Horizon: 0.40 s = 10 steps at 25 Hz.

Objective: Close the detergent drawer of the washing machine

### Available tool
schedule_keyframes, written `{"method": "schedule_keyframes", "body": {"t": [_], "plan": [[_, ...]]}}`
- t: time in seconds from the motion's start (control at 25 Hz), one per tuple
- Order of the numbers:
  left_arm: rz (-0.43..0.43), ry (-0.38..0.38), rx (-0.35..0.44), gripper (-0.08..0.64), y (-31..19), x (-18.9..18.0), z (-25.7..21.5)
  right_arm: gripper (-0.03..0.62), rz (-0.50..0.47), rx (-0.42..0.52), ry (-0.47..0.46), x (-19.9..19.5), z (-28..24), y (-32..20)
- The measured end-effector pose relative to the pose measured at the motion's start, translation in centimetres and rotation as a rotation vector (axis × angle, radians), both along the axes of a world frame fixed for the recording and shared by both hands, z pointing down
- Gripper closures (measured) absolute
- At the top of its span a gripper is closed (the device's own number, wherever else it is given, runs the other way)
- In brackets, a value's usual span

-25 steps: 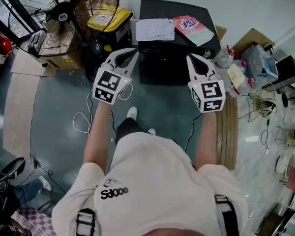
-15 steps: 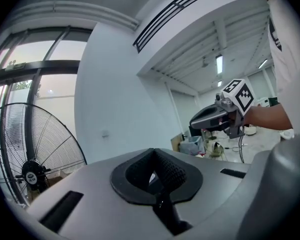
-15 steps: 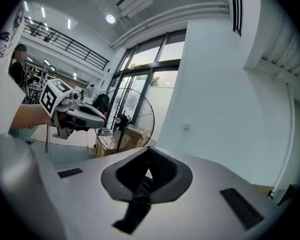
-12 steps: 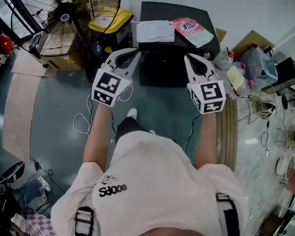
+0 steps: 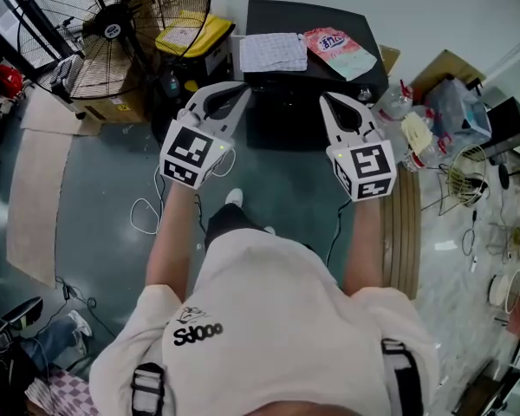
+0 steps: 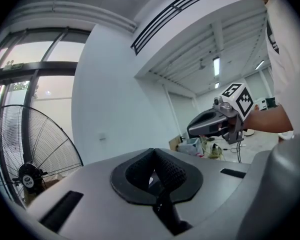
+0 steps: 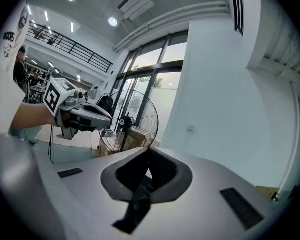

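Straight ahead of me, against the white wall, stands the dark washing machine (image 5: 329, 16), with a checked cloth (image 5: 273, 52) and a pink pouch (image 5: 340, 52) lying side by side on its top. Its front face is in deep shadow from where I look down, so I cannot make out the detergent drawer or say whether it is pushed in.

I hold my left hand-held gripper (image 5: 240, 91) with its tip at the machine's front left corner, and my right hand-held gripper (image 5: 327, 100) with its tip at the front edge, toward the right. Whether either tip touches the machine I cannot tell. Both point roughly level at the wall, side by side and well apart.

Each one has its jaws pressed together with the dark ribbed pads meeting and nothing between them.

Off to my left a large fan (image 5: 113, 29) stands on the floor (image 5: 104, 189), with a yellow box (image 5: 191, 33) between it and the machine.
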State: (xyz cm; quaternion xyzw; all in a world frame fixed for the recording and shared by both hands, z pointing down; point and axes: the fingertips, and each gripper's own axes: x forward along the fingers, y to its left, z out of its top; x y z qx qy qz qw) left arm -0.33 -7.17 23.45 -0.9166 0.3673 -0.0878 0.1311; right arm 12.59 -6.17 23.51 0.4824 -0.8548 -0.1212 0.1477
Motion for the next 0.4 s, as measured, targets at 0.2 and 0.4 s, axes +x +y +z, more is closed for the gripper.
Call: {"method": "schedule_keyframes", "body": {"t": [0.2, 0.4], "plan": [[-0.018, 0.009, -0.009, 0.541, -0.35, -0.02, 0.02, 0.586, 0.004, -0.007, 0.003, 0.17, 0.33, -0.29], [-0.008, 0.025, -0.001, 0.541, -0.75, 0.0, -0.09, 0.586, 0.01, -0.012, 0.002, 0.03, 0.58, -0.85]]}}
